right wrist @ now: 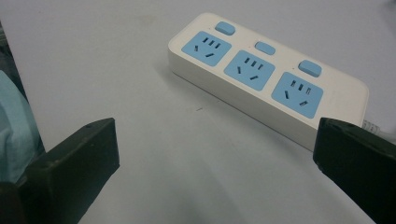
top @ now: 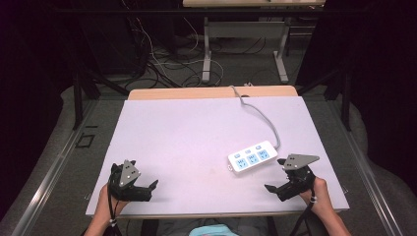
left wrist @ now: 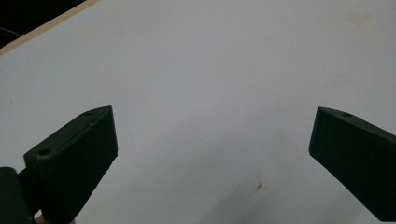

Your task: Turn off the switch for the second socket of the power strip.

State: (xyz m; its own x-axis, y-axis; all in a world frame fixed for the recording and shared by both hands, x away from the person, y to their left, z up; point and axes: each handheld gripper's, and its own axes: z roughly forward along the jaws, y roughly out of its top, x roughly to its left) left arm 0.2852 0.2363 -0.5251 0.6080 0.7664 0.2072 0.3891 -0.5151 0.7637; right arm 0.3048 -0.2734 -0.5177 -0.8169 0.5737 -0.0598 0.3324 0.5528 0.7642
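Note:
A white power strip with three blue sockets and three blue switches lies on the white table top right of centre; its grey cable runs to the far edge. My right gripper rests near the front right corner, just right of the strip, open and empty. In the right gripper view the power strip lies ahead of the wide-apart jaws, nearer the right one. My left gripper rests at the front left, open, with bare table between its jaws.
The table's far wooden edge shows beyond the white top. Behind it stand a second table's legs and loose floor cables. A light blue cloth shows at the left of the right gripper view.

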